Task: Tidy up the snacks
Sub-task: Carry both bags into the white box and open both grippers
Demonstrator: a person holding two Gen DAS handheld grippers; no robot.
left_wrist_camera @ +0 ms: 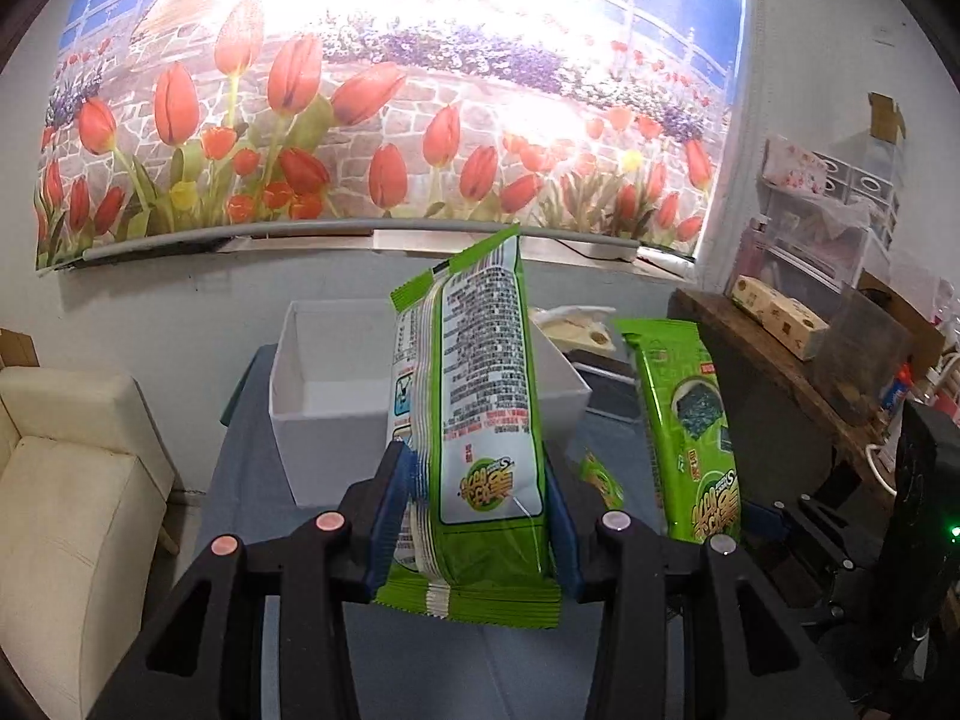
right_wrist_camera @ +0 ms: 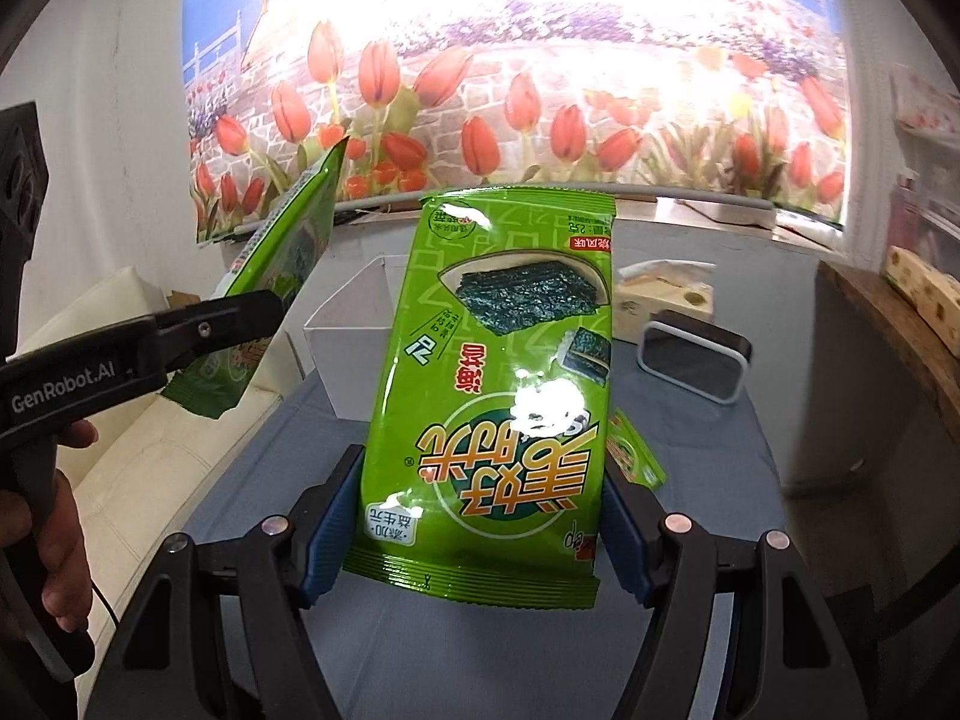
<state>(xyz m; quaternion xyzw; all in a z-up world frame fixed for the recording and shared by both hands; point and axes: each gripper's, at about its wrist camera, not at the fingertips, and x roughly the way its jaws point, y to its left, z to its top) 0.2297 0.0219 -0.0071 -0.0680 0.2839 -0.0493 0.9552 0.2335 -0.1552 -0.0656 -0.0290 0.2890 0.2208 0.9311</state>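
My left gripper (left_wrist_camera: 474, 516) is shut on a green seaweed snack pack (left_wrist_camera: 480, 396). The pack stands edge-on above the table with its printed back showing. My right gripper (right_wrist_camera: 480, 516) is shut on a second green seaweed pack (right_wrist_camera: 498, 372), held up with its front face toward the camera. In the right wrist view the left gripper (right_wrist_camera: 264, 312) and its pack (right_wrist_camera: 288, 246) hang at the left, with a person's hand on the handle. A white open box (left_wrist_camera: 312, 360) (right_wrist_camera: 354, 324) stands on the table behind both packs. A small green packet (right_wrist_camera: 636, 456) (left_wrist_camera: 600, 480) lies on the blue-grey table.
A grey bin with a white rim (right_wrist_camera: 696, 360) and a tissue box (right_wrist_camera: 660, 294) stand at the table's back right. A cream sofa (left_wrist_camera: 72, 480) is to the left and a wooden shelf (left_wrist_camera: 780, 360) with boxes to the right. A tulip mural covers the back wall.
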